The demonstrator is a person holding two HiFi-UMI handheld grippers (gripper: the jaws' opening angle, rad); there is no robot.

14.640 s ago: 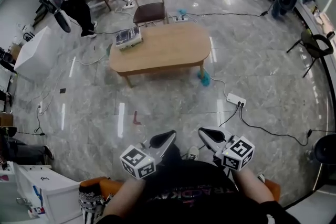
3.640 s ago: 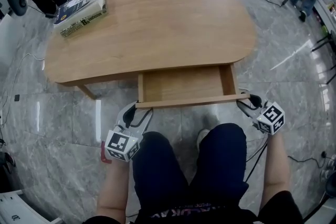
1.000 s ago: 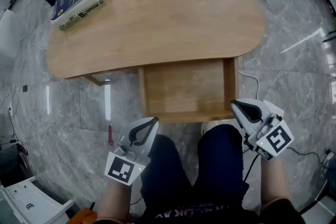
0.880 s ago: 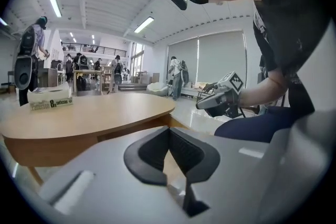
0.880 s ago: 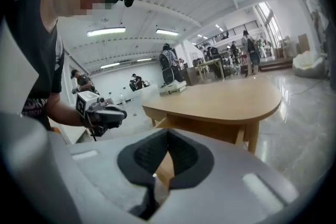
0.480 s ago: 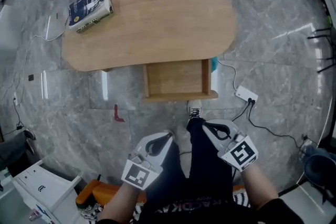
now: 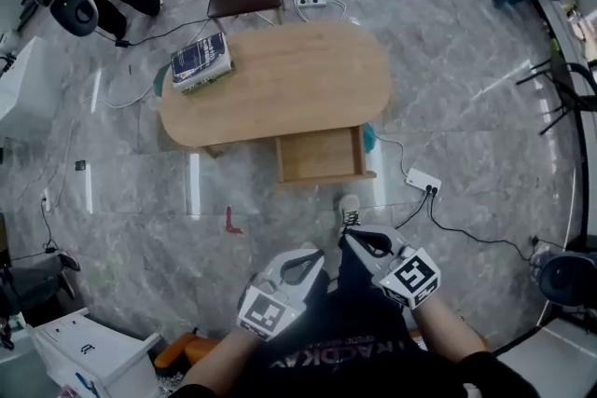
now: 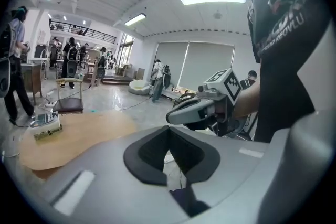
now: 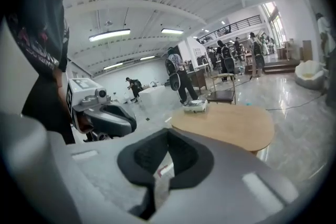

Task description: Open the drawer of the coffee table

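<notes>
The drawer [image 7: 320, 156] is sticking out open on the near side of the coffee table [image 7: 280, 79], and the person is holding the left gripper [image 7: 300, 264] and right gripper [image 7: 366, 243] pinched shut, empty and well away, probably because the job is done.

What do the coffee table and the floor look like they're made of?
Coffee table: likely light wood or veneer, matte, warm tan with no glare. Floor: probably polished marble or stone-look tile, given grey veining and bright reflections.
</notes>
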